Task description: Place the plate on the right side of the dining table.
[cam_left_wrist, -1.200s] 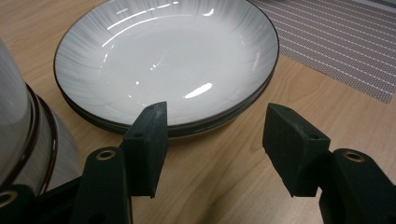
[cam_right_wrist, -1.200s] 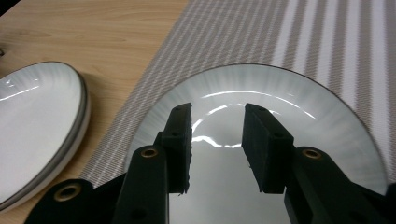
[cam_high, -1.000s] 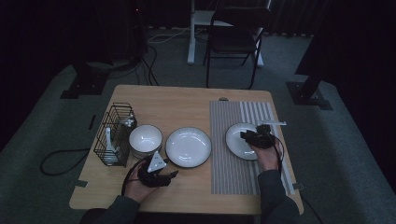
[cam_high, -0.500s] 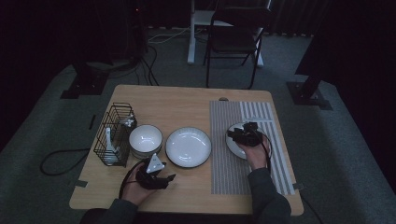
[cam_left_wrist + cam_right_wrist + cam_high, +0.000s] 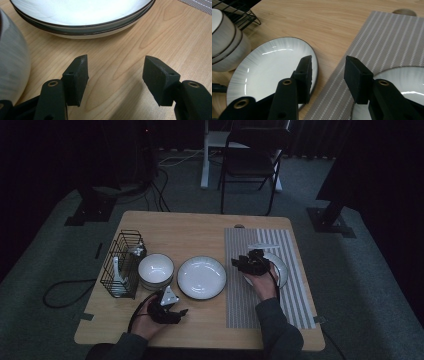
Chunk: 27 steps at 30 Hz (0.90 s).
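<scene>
So the thing I'm going for is the wide shallow plate sitting on the bare wood in the middle of the table, white glaze with faint radial streaks and a thin dark rim, looks empty and pretty glossy. My right gripper hovers over the left edge of the striped placemat, pointed at that plate, jaws parted with nothing between them, and they've just been opening a bit more. In the right gripper view the plate's near rim sits just past my left jaw, so I'd say I'm in the approach step, not gripping yet. Next move, I reckon: drop lower and get one jaw over the rim and one under it, which could be fiddly since the rim lies low on the wood. Behind my right hand there's a second plate on the placemat. My left gripper rests near the front edge, jaws spread wide, empty, just short of the plate. Left of that sit the stacked bowls and a black wire rack.
</scene>
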Motion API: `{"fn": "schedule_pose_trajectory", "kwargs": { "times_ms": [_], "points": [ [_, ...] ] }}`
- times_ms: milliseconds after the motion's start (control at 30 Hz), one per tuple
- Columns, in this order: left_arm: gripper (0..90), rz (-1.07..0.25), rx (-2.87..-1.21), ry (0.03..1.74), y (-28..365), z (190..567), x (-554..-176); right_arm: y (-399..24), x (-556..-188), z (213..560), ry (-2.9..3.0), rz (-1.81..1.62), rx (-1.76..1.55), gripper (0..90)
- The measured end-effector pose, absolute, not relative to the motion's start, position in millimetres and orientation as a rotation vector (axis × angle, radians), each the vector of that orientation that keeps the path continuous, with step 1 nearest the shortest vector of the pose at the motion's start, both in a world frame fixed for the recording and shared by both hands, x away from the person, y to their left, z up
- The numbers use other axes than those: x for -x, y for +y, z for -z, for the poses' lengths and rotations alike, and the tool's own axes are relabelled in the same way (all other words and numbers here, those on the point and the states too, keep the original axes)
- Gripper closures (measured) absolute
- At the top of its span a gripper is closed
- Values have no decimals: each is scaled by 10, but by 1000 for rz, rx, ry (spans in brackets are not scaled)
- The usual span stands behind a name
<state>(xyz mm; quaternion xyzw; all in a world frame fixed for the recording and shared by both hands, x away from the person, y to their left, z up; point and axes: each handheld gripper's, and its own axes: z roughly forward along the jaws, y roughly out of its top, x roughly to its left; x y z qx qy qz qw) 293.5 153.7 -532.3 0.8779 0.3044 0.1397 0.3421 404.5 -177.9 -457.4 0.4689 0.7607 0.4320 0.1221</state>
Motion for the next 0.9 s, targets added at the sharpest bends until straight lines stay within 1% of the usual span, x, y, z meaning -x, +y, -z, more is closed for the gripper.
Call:
{"fn": "schedule_pose_trajectory", "kwargs": {
  "times_ms": [167, 300, 467, 900],
  "points": [
    [380, -358, -2293, 789, 1525, 5337, -2938, -1639, -4057, 4524, 2247, -1255, -1319, 564],
    [380, -352, -2300, 782, 1520, 5338, -2939, -1528, -4065, 4484, 2260, -1229, -1288, 573],
    [379, -348, -2314, 775, 1506, 5349, -2938, -1404, -4073, 4457, 2279, -1256, -1232, 554],
    [373, -338, -2320, 772, 1509, 5357, -2948, -1120, -4059, 4431, 2331, -1266, -1177, 563]
  ]
}}
